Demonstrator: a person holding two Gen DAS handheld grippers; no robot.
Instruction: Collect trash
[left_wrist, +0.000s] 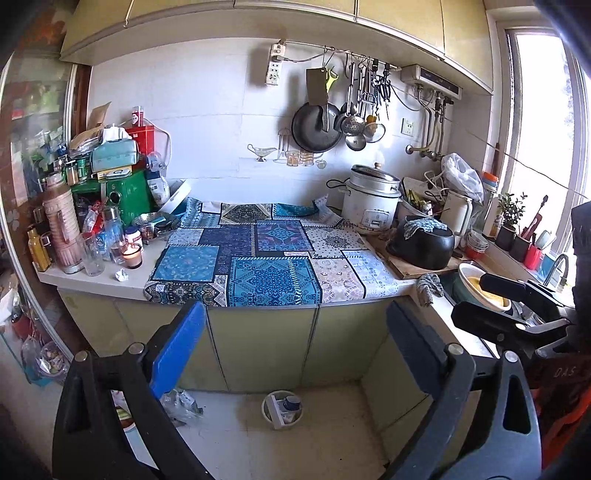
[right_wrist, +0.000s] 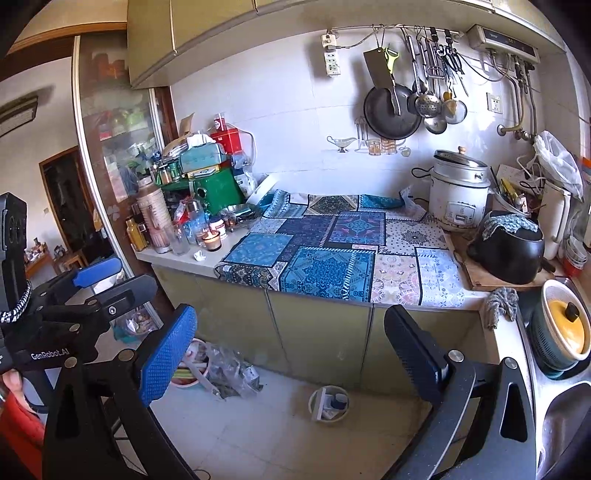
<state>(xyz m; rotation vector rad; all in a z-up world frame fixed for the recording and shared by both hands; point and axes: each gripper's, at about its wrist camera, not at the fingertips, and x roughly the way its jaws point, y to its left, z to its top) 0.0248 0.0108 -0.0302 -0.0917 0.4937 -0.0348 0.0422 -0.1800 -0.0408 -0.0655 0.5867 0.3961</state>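
**A little paper ball waits on the table**

The small white crumpled paper ball (left_wrist: 121, 275) sits on the bare white edge of the table (left_wrist: 110, 286), just beside the lit candle in a glass jar (left_wrist: 132, 254) and near the clear drinking glass (left_wrist: 91, 254). It looks very light and soft, so I think it will squash when pinched. It is best to pinch it gently across its middle. The flame and the glasses are close, so a careless bump could knock them over.

On the floor below, against the cupboard doors, stands a small round white bin (left_wrist: 282, 409) with some things already in it. That is likely where trash goes. A crinkly clear plastic bag (left_wrist: 183, 402) lies on the floor to its left. It may be trash too. It would be floppy and slippery.

The left tool (left_wrist: 295, 354) is wide open and holds nothing. The right tool (right_wrist: 291, 354) is also wide open and holds nothing. Both hang in the air in front of the table with the blue patterned cloth (left_wrist: 266, 258).

The right view shows more of the plastic bag and a pink bowl (right_wrist: 190, 369) beside it. It also shows a yellow pot lid in a blue strainer (right_wrist: 565, 328) by the sink. The left view shows the paper ball bigger and clearer.
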